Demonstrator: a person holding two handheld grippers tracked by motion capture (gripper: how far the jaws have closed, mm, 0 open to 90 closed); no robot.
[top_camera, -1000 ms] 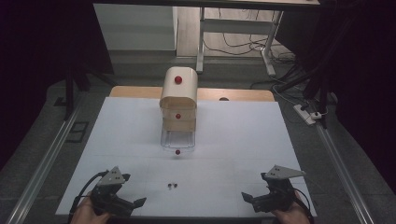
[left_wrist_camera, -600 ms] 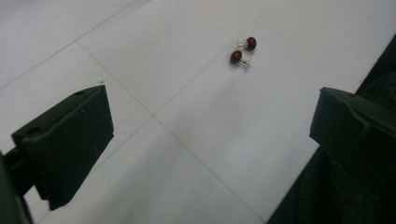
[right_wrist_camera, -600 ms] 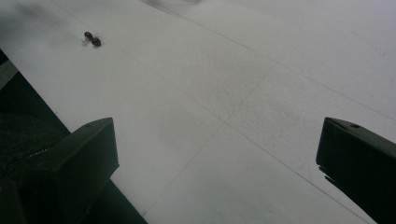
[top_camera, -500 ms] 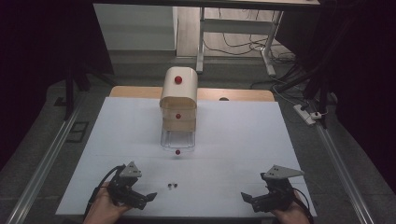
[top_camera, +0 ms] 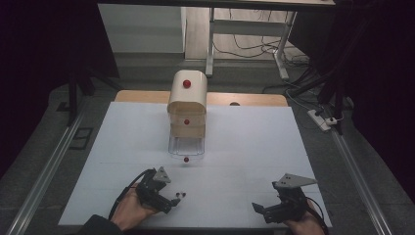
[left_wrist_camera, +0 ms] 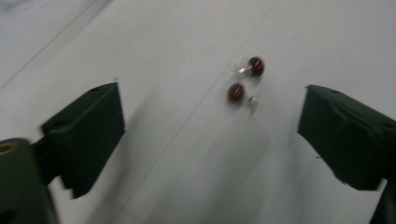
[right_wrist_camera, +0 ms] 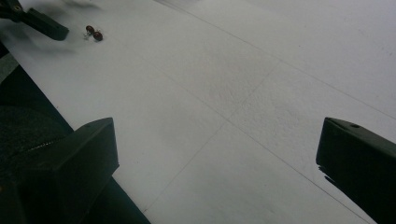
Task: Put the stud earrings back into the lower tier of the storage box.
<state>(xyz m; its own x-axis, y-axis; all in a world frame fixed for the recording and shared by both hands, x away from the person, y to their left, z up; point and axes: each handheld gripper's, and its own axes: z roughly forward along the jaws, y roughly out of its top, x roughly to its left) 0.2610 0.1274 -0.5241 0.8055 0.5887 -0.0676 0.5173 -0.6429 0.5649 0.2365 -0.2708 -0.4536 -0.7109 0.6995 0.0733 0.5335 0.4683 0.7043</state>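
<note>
Left black two-jaw gripper (top_camera: 172, 200), jaws wide and empty, points at two small dark-red beaded earrings (left_wrist_camera: 243, 80) lying at its one o'clock on the white table (top_camera: 244, 147), pair aligned toward twelve; the right gripper (top_camera: 264, 211) sits well apart.

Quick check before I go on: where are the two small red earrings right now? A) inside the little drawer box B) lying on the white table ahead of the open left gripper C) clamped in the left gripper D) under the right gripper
B: the earrings lie loose on the white table, ahead of the left gripper, whose jaws stand wide apart.
</note>
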